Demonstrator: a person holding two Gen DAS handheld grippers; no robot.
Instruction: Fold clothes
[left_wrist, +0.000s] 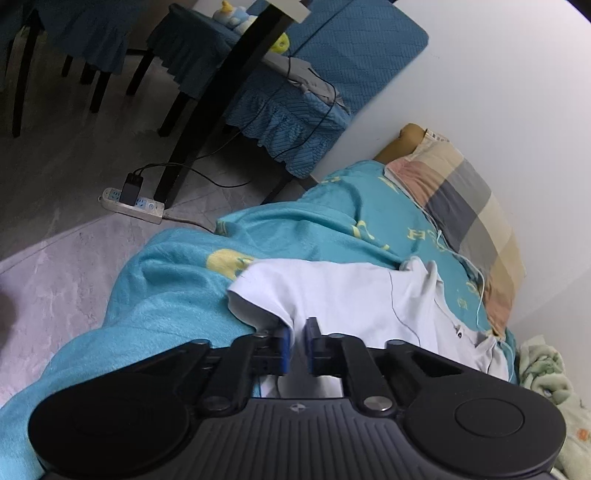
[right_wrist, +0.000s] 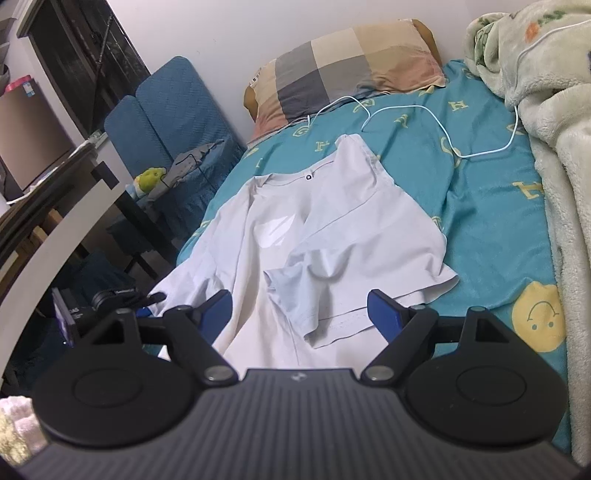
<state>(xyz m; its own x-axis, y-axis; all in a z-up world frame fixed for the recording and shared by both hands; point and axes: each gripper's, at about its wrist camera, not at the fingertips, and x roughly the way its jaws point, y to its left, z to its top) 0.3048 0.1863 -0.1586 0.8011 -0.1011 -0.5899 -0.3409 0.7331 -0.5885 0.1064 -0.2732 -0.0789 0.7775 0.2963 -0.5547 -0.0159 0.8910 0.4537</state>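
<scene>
Fingers of the left gripper (left_wrist: 298, 341) pinch the hem of a white T-shirt (right_wrist: 314, 229) lying rumpled on the teal bed sheet (right_wrist: 491, 221); the right gripper (right_wrist: 308, 314) hovers over it, fingers wide.

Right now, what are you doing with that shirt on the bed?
A person is folding a white T-shirt spread on the teal bedsheet, using hand-held tongs. The left tongs are pinched shut on the shirt's cloth near its edge. The right tongs hover open over the shirt's bottom hem, not gripping yet. The shirt lies crumpled and only partly folded. A checked pillow and a white cable lie farther up the bed.
</scene>
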